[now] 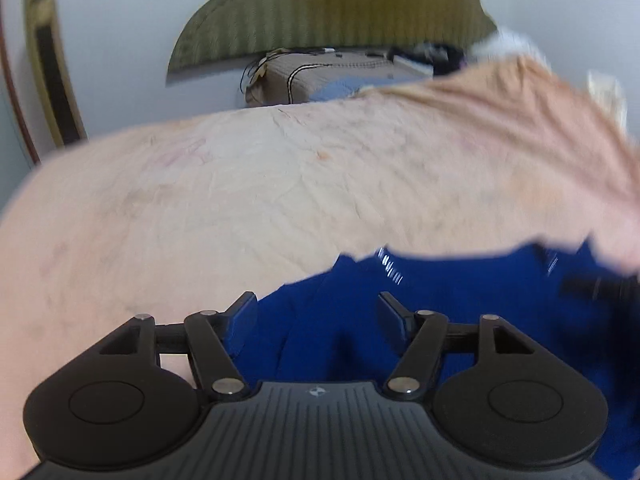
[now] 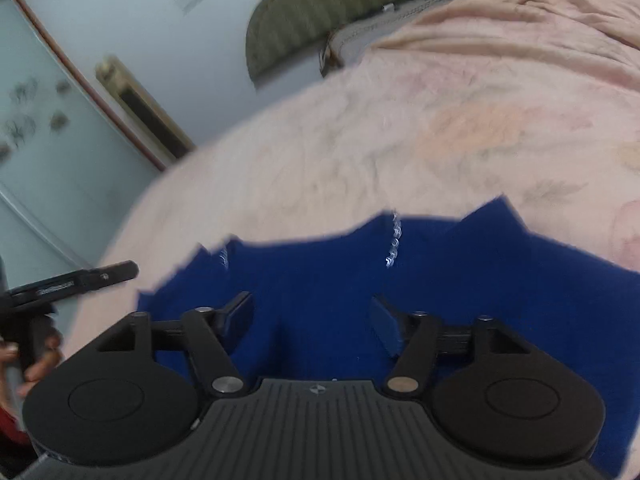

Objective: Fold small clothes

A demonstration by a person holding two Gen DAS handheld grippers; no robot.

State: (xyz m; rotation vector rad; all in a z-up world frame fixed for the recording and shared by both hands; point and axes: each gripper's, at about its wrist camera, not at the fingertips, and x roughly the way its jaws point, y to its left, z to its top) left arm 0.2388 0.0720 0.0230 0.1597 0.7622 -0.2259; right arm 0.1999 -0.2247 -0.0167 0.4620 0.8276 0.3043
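Left wrist view first: our left gripper (image 1: 318, 312) stands with its jaws apart and nothing pinched between them, the blue garment (image 1: 460, 300) lying just beneath on the pink bedsheet (image 1: 200, 200). We judge the garment light, soft and floppy, likely a knit that will sag and crease wherever we lift it, so we would take it at a hem corner or along an edge, both pads closing on one layer. A short run of white stitching (image 1: 390, 266) near its far edge is too blurred to read.

In the right wrist view, our right gripper (image 2: 312, 322) is likewise open over the same cloth. At far left, the other handheld tool (image 2: 76, 280) bears a small white label we cannot make out.
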